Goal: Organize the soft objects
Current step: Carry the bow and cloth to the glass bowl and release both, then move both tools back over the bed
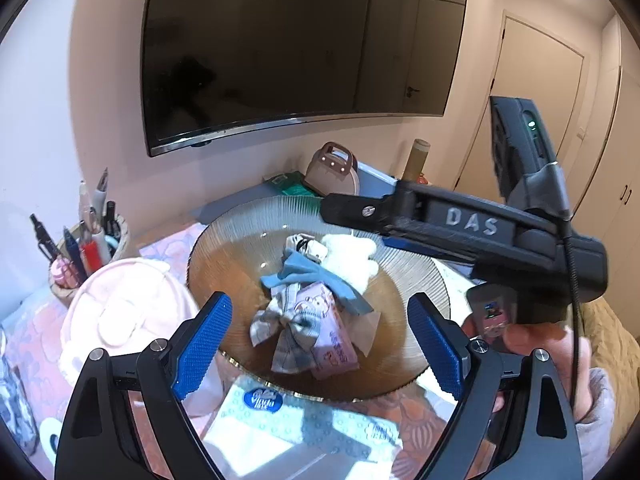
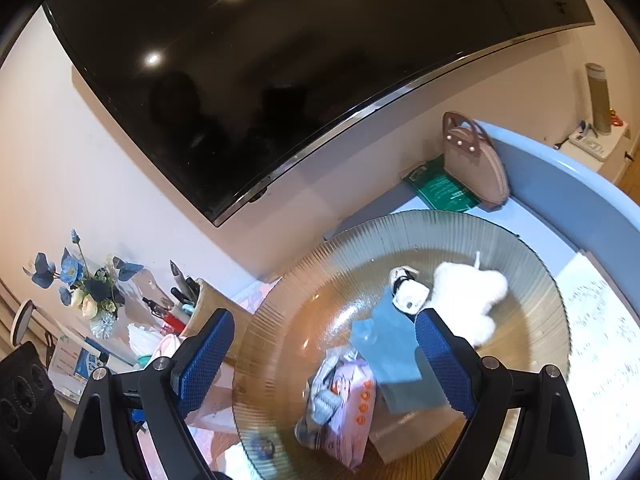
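Observation:
A ribbed amber glass bowl [image 1: 420, 280] [image 2: 280, 320] holds soft things: a grey plaid bow [image 1: 286, 324] [image 2: 324, 396], a pink tissue pack [image 1: 334, 340] [image 2: 352, 412], a blue cloth [image 1: 316, 274] [image 2: 392, 344], a white fluffy toy [image 1: 352, 256] [image 2: 468, 292] and a small white item [image 2: 408, 298]. My left gripper [image 1: 320, 344] is open and empty over the bowl's near side. My right gripper [image 2: 324, 356] is open and empty above the bowl; its body [image 1: 460, 224] crosses the left wrist view at the right.
A pink plush bag [image 1: 128, 312] lies left of the bowl. A pen holder [image 1: 86, 248] [image 2: 192, 304], blue flowers [image 2: 88, 284], a brown handbag [image 1: 334, 176] [image 2: 476, 164], a green packet [image 2: 440, 190], a tissue pack [image 1: 304, 420] and a wall TV [image 1: 296, 48] surround it.

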{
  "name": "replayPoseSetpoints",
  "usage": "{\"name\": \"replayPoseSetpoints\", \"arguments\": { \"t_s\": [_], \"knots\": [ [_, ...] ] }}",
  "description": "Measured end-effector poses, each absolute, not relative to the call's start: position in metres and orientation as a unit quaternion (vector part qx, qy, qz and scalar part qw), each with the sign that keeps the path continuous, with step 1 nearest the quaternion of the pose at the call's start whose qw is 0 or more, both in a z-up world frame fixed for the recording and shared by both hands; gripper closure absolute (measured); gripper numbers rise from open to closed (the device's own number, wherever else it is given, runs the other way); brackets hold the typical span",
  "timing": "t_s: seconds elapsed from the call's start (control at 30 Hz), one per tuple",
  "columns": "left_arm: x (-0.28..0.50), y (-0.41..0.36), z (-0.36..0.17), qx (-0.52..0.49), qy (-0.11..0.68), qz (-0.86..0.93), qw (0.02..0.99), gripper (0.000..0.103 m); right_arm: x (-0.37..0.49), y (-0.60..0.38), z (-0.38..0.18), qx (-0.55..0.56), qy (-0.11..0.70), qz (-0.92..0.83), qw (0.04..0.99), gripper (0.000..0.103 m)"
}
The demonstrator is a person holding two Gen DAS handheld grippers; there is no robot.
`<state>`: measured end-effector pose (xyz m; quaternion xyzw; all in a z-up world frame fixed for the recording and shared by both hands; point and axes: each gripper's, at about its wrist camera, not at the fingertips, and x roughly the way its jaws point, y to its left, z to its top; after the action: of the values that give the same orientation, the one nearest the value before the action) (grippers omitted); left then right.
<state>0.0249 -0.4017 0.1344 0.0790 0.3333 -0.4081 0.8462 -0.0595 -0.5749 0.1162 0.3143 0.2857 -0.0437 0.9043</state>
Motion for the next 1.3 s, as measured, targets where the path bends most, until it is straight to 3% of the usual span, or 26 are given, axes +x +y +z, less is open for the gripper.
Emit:
{"name": "replayPoseSetpoints", "arguments": {
  "t_s": [0.73,1.3],
  "knots": [
    [-0.027,-0.355,0.149,0.118,0.308,-0.404,0.853,0.014,-0.123,-0.511,0.141,0.277,0.304,-0.068,0.909,0.011],
    [-0.017,-0.243,0.129,0.100,0.333,-0.323,0.880,0.014,-0.116,-0.398,0.135,0.223,0.345,-0.021,0.911,0.011]
  ]
}}
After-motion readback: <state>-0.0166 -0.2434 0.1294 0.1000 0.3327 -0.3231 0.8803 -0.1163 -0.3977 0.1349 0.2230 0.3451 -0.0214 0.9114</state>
